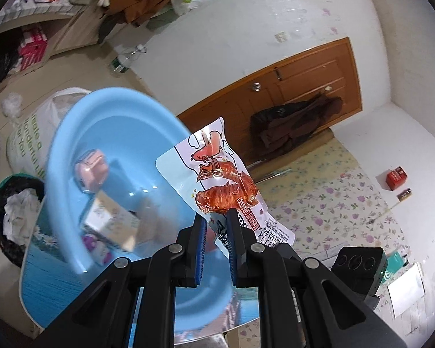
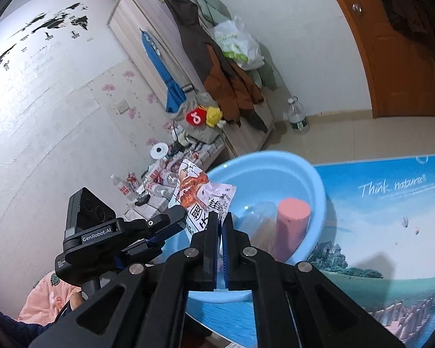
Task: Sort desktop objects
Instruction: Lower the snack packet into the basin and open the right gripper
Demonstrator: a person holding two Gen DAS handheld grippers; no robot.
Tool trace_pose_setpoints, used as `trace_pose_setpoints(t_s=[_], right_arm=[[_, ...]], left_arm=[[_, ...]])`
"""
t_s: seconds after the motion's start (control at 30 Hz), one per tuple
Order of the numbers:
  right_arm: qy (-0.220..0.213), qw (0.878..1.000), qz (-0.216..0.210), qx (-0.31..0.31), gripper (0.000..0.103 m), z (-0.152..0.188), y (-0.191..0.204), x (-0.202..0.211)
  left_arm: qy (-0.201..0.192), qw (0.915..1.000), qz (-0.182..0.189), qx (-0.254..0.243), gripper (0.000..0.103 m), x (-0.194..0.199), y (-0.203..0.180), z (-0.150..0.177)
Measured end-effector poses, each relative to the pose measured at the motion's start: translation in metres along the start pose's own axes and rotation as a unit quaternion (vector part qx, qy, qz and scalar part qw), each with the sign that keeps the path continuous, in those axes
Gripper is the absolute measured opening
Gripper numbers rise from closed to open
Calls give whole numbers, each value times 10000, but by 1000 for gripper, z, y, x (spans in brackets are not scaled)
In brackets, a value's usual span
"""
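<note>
Jaws of the left gripper [image 1: 216,214] narrow, pinched on the lower edge of a snack packet [image 1: 217,174], held upright in the air beside and above the blue basin [image 1: 72,133]. Jaws of the right gripper [image 2: 221,217] drawn almost together, a bare slit between, nothing seen in them; packet edge just past their tips, contact impossible to tell.

Outward from there: basin on the picture-printed table [image 2: 385,217], already holding a pink box [image 1: 91,172], a pale carton [image 1: 110,217] and a pink cylinder [image 2: 291,226].

Judged to be mid-carry, packet on its way to the basin. Next move probably calls for swinging the packet over the rim, lowering inside, then widening the left jaws; limp film, so likely to flop or cling on release.

Hard to make out: basin and contents smeared by blur in the left view; near wall of the basin cut off behind the black fingers; packet's gripped end hidden between the pads; small purple-and-white item low in the basin unidentifiable
</note>
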State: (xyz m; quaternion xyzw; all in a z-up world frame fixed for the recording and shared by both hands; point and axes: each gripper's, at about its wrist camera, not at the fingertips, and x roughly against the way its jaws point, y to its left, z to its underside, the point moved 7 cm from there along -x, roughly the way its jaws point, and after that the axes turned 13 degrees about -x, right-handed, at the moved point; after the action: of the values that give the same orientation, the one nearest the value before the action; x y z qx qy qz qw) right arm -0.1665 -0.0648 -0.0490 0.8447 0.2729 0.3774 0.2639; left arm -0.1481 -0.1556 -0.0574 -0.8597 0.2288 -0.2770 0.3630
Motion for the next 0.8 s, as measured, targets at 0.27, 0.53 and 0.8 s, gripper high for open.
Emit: trace_pose_setpoints(t_s=[0.27, 0.53, 0.8], right_arm=[[149, 9998, 11, -110, 4, -3, -12, -31], [154, 9997, 30, -207, 4, -5, -17, -39], [143, 9995, 31, -269, 6, -1, -24, -32]], left_arm=[[9, 9989, -364, -297, 10, 0, 10, -9], [44, 9957, -666, -639, 11, -2, 5, -1], [146, 9916, -903, -918, 14, -5, 0, 2]])
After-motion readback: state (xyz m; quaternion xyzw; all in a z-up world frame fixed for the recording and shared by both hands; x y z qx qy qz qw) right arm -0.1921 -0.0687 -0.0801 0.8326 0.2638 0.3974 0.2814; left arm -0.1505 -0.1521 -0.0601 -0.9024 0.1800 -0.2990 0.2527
